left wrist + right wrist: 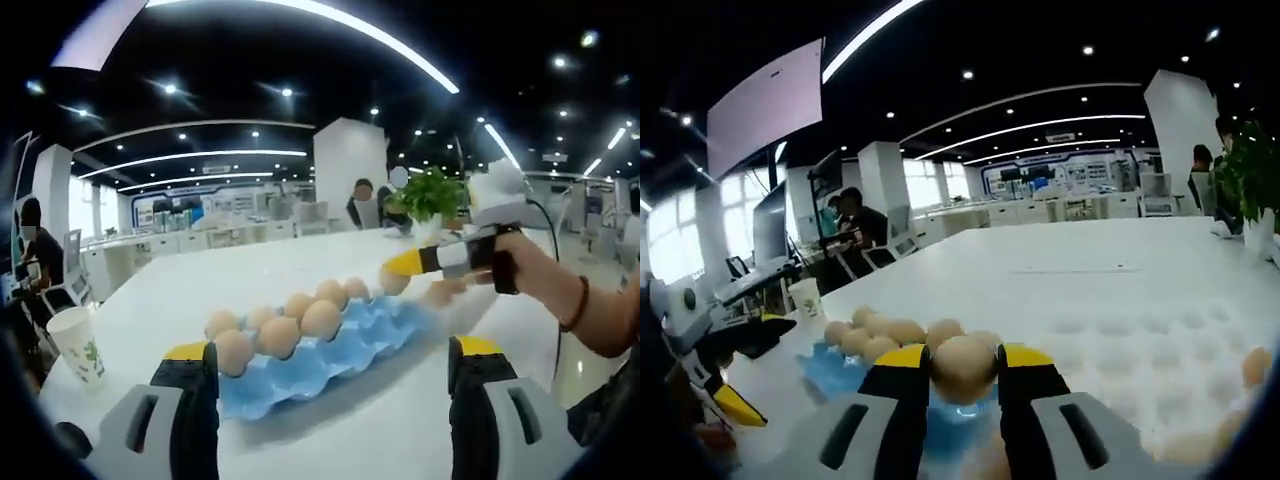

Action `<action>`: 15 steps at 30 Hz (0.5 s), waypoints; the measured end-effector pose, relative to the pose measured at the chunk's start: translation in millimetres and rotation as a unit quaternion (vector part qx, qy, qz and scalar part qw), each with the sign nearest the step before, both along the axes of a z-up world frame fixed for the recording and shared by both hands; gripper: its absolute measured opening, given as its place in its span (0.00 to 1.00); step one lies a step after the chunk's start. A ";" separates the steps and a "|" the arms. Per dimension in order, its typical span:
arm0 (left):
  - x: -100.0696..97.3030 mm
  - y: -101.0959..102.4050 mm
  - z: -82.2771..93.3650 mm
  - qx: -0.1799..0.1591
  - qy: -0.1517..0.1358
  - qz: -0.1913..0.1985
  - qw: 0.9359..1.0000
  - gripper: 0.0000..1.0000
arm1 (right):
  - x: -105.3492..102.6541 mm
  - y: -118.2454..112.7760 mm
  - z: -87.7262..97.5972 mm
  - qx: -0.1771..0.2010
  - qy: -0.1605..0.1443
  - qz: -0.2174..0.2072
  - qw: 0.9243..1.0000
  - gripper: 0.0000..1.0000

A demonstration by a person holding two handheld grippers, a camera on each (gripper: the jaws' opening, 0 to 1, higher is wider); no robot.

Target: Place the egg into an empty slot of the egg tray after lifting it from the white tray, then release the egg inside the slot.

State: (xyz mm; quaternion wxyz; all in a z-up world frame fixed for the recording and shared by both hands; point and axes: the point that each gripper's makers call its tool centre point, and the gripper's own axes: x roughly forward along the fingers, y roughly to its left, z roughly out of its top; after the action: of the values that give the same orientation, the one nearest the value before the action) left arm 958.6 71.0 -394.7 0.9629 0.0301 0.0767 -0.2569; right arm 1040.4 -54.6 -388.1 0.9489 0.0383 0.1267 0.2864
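- The egg [963,366] I'm carrying sits pinched between the yellow-tipped jaws of my right gripper [962,372], raised just above the near end of the blue egg tray [830,368].
- From the left gripper view, that right gripper [398,270] reaches in from the right side, roughly level, with a person's forearm and wristband behind it; its tips hang at the far end of the blue tray [350,345], egg [393,282] between them.
- My left gripper [332,362] has its jaws spread wide and holds nothing (the blue tray lies in the gap ahead of them, not touched as far as I can tell).
- In the right gripper view the left gripper [737,403] shows at the left edge, low, beside the tray's end.
- The blue tray carries two rows of eggs [280,335], and the slots on its nearer side are bare.
- A white tray [1140,370] with dimpled slots lies to the right of the blue one, an egg [1255,365] at its far right edge.
- Everything rests on a long white table [250,265]; a paper cup [78,345] stands at its left corner and a potted plant [432,196] at the far end.
- Around it is an open office with ceiling light strips, white columns and seated people.
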 end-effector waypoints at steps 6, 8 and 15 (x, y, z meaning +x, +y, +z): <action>0.6 0.6 1.8 0.002 -0.006 -0.001 1.000 0.97 | 0.3 20.5 -4.4 -0.017 -0.006 0.018 1.000 0.27; 0.6 0.7 1.9 0.002 -0.005 -0.001 1.000 0.97 | 1.3 24.4 -6.4 -0.017 -0.007 0.023 1.000 0.27; -0.4 0.0 2.3 0.004 -0.006 -0.007 1.000 0.99 | 3.8 35.6 -13.9 -0.023 0.000 0.033 0.999 0.27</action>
State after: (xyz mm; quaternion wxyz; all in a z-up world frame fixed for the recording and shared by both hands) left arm 958.2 71.0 -392.3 0.9615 0.0365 0.0716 -0.2629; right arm 1044.2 -19.0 -402.0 0.9395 0.0121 0.1340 0.3150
